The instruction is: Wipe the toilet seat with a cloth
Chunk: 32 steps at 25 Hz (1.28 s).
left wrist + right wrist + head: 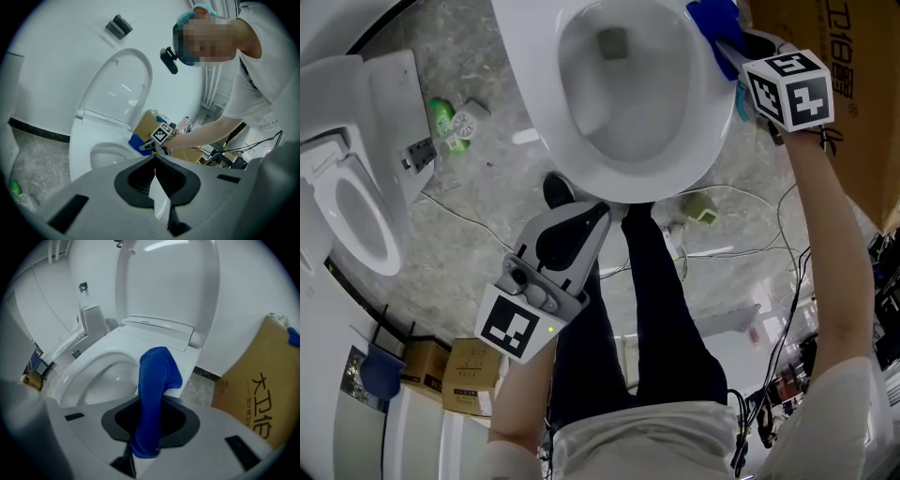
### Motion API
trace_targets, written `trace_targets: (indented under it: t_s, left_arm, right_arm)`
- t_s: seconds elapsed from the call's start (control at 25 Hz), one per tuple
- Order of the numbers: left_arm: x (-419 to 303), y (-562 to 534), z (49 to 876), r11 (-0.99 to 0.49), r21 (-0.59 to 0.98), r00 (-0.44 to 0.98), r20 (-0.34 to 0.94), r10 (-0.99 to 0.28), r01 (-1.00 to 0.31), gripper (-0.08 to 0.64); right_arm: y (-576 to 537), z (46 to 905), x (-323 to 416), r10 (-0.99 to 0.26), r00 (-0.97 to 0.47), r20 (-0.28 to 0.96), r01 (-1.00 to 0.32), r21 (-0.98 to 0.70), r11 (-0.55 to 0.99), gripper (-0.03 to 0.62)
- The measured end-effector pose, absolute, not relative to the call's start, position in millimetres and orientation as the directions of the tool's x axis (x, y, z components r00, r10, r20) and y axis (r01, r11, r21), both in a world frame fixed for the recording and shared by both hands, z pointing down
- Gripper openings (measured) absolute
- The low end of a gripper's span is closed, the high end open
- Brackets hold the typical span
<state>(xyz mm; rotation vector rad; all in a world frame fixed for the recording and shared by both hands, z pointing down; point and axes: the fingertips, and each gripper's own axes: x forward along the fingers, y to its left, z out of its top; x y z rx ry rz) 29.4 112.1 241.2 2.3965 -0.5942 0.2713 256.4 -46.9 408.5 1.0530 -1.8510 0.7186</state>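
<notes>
Grey stone floor [478, 234], cables [459, 214] trailing across it.

White toilet [581, 159] stands on the floor with its lid [168, 287] raised upright against the wall. The toilet seat [93, 362] is down around the bowl. A second toilet [356, 206] stands well apart, at the left edge of the head view.

Cardboard box [853, 122] stands just beside the toilet on the person's right.

Person stands facing the bowl, dark trousers [666, 319], right arm stretched forward.

Right hand-held gripper [741, 47] is at the seat's right edge. Its jaws are clamped on a blue cloth [157, 380]. The cloth stands up out of the jaws, and its free end folds over above the seat's right edge. In the head view the cloth lies over that edge of the seat near the hinge end; actual contact cannot be confirmed.

Left hand-held gripper [581, 225] is held low in front of the bowl's front edge, apart from the toilet. Jaws are together, nothing between them.

Small green bottle [441, 114] lies on the floor between the two toilets.
</notes>
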Motion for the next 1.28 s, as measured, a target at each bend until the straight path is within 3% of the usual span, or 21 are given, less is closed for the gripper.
trace_targets:
  t_s: [1.28]
  left_arm:
    - [-22.5,106.3,246.8,-0.633,0.552,0.839,0.326,-0.435,-0.543,0.009]
  right_arm:
    - [-98.0,406.8,250.8,-0.384,-0.147,0.912,-0.932,0.003,0.364,0.083]
